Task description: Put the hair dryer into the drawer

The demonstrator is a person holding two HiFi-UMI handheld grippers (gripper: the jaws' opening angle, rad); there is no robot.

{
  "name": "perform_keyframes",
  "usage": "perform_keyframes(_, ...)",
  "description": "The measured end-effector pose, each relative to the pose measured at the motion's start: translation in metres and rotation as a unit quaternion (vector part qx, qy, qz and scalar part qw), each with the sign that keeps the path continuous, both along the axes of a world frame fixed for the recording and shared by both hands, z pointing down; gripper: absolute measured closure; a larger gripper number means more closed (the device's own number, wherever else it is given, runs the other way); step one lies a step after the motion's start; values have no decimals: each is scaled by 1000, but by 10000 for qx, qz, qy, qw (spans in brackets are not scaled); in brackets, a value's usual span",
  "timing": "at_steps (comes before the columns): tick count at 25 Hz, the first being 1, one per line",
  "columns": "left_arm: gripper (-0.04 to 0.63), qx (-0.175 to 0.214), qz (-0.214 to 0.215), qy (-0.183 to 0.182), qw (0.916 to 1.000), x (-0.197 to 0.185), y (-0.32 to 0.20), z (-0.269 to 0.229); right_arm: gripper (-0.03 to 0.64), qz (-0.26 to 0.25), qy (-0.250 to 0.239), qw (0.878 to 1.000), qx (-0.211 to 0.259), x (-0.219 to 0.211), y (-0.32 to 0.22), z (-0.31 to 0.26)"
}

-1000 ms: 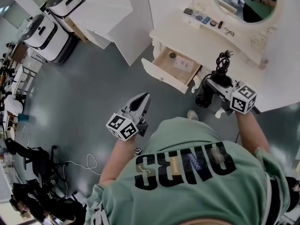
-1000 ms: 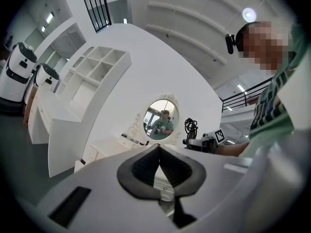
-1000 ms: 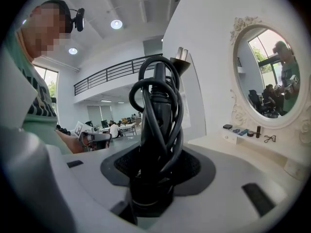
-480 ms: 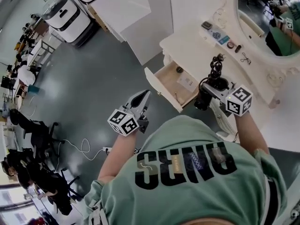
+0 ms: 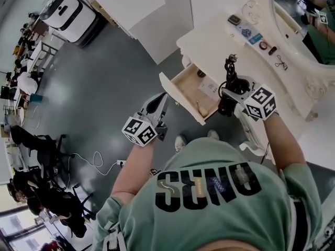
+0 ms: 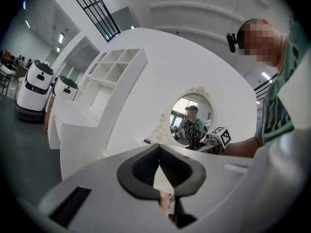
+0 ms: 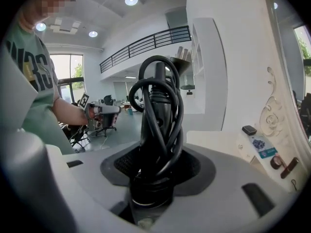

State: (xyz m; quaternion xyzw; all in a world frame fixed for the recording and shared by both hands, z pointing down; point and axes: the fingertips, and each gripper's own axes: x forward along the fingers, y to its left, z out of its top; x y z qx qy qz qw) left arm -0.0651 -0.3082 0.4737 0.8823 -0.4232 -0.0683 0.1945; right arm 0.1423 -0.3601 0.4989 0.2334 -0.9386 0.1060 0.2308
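The black hair dryer (image 5: 227, 99), its cord wound round the handle (image 5: 230, 67), is clamped in my right gripper (image 5: 235, 90), which is shut on it. It hangs just over the right end of the open wooden drawer (image 5: 184, 85) of the white dressing table (image 5: 220, 41). In the right gripper view the hair dryer (image 7: 158, 115) stands upright between the pads (image 7: 121, 166). My left gripper (image 5: 161, 101) is shut and holds nothing, low by the drawer's white front. In the left gripper view its tips (image 6: 159, 148) meet.
The drawer holds a small dark round thing (image 5: 201, 73) and a white card (image 5: 210, 90). A phone (image 5: 234, 19), a blue card (image 5: 251, 35) and small items lie on the table below the mirror (image 5: 303, 14). White robots (image 5: 63, 4), chairs (image 5: 36, 150) and a floor cable (image 5: 94, 161) are at left.
Both grippers have moved toward the dressing table. The hair dryer in the right gripper has come down over the drawer's right end. The left gripper now sits close to the drawer front.
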Motion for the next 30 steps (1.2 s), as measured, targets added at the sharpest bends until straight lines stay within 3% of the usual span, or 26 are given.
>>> perform_keyframes(5, 586, 107, 74, 56, 9999, -13, -21, 13, 439, -155, 492, 9987, -59, -24, -14, 20)
perform_keyframes(16, 586, -163, 185, 150, 9996, -17, -35, 67, 439, -759, 1323, 9878, -298, -77, -43, 85)
perform_keyframes(30, 586, -541, 212, 261, 9980, -34, -29, 126, 439, -1095, 2712, 9503, -1070, -103, -54, 225)
